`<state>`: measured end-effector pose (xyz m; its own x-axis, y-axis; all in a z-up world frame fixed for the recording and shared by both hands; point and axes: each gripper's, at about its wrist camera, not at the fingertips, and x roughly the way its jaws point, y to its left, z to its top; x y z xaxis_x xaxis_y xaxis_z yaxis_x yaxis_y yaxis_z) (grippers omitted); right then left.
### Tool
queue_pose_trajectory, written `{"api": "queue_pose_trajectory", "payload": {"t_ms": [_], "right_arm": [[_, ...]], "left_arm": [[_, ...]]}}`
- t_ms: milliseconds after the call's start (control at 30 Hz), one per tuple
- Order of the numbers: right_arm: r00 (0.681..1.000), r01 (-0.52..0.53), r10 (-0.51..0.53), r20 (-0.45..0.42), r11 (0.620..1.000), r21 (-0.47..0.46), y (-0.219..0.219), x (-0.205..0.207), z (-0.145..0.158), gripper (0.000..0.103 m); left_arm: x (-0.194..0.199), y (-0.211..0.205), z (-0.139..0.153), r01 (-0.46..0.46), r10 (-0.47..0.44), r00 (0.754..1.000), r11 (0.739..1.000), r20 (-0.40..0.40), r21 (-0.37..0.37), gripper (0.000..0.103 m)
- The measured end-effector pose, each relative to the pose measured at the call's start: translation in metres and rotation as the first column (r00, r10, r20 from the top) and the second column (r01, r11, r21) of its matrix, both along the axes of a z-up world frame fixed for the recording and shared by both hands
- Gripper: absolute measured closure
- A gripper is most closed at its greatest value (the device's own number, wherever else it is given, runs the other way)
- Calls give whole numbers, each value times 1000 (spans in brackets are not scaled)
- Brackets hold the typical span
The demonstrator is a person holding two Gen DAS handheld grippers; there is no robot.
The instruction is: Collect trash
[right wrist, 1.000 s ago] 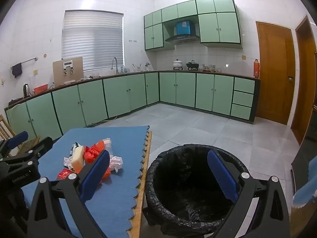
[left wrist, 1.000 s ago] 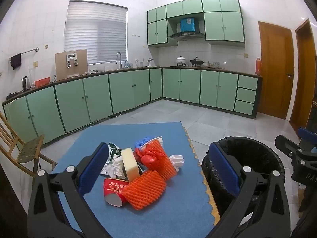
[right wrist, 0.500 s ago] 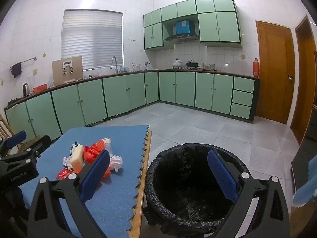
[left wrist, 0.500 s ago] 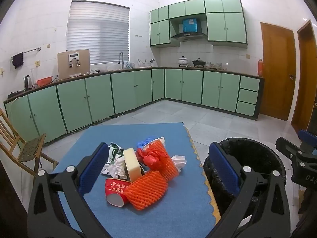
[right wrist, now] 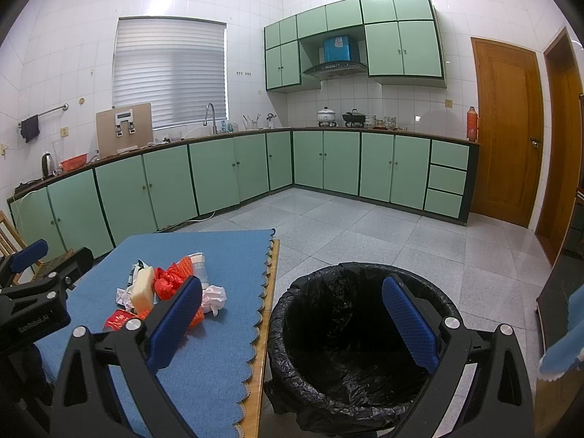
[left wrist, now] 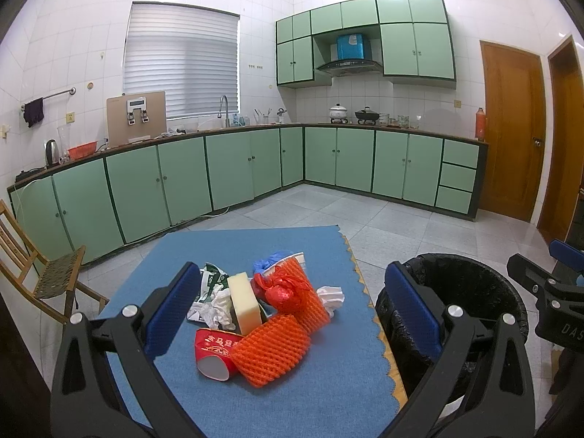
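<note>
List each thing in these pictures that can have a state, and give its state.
Left hand-held gripper: open, empty.
Right hand-held gripper: open, empty.
Trash bin: lined with a black bag, no trash visible inside.
Red paper cup: lying on its side.
Window blind: lowered.
Wooden door: closed.

Even overhead light fills both fisheye views; glare blooms on the wall tiles [right wrist: 164,0] at 11 o'clock. Corners vignette black, cabinets [left wrist: 226,171] bow, focus stays sharp, shadows soft.
</note>
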<state>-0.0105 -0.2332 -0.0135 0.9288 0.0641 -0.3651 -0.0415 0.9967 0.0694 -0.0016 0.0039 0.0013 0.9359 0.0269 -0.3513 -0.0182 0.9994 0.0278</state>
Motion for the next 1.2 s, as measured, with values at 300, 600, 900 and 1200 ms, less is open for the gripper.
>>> {"api": "queue_pose_trajectory", "payload": {"t_ms": [300,600,900,1200], "right_arm": [[1000,-1,1,-3,1000,1,0,1,0,6],[1000,-1,1,-4,1000,3,-2,0,-2,6],[1000,-1,1,-3,1000,4,-2,0,-2,6],[1000,-1,1,-4,1000,4,-2,1,-4,6]], "left_arm": [[0,0,1,2,-2,1000,1000,-2,0,5],[0,0,1,1,-1,1000,1000,-1,1,5],[0,-1,0,1,-1,1000,1000,-1,2,5],[0,-1,0,1,-1,1000,1000,-1,2,5]]}}
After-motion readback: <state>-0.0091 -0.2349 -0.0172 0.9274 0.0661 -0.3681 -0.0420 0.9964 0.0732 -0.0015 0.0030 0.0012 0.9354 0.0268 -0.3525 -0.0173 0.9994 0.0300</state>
